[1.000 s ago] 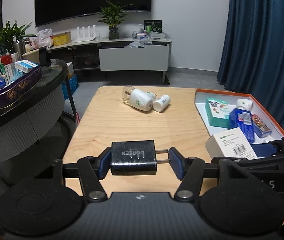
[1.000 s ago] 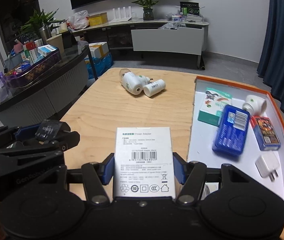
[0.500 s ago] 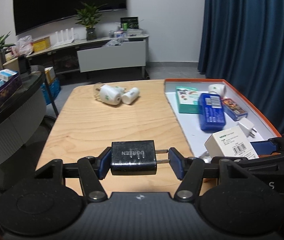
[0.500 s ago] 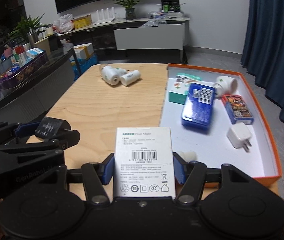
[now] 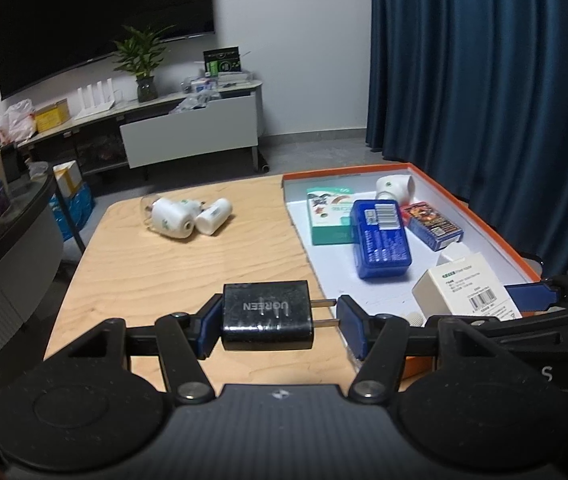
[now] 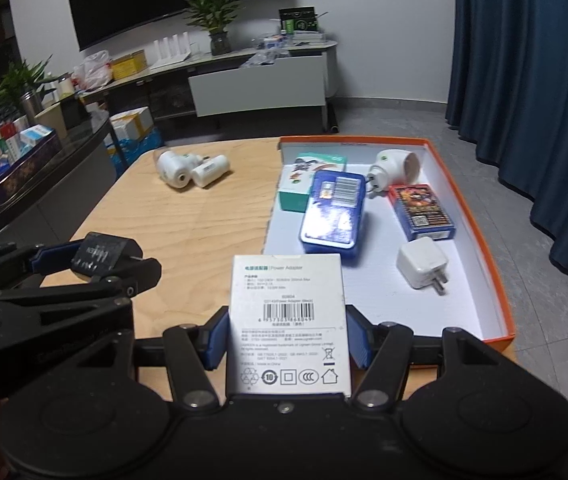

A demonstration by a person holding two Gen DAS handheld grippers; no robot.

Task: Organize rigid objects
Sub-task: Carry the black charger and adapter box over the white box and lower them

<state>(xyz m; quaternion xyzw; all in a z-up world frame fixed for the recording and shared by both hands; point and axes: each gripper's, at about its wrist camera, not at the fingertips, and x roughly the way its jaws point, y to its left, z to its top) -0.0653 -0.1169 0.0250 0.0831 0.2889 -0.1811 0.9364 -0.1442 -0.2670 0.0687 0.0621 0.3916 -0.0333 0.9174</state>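
Low in the left wrist view, the left gripper has its jaws clamped on a black charger. One blue pad presses its flat end; the other meets the tips of its two metal prongs, which point toward the right of the frame. Its long axis runs straight across between the jaws. The white lettering "UGREEN" on its top face reads upside down from this camera.

At the bottom centre of the right wrist view, the right gripper grips a white box by its two long sides, its long axis running up the frame, away from the camera. "Power Adapter" is printed near the top, with a barcode in the middle and a row of recycling and certification marks along the bottom.

Both are held above the near edge of the wooden worktop, the box just left of the orange tray. On the tray's white floor lies a white plug, prongs toward the lower right.
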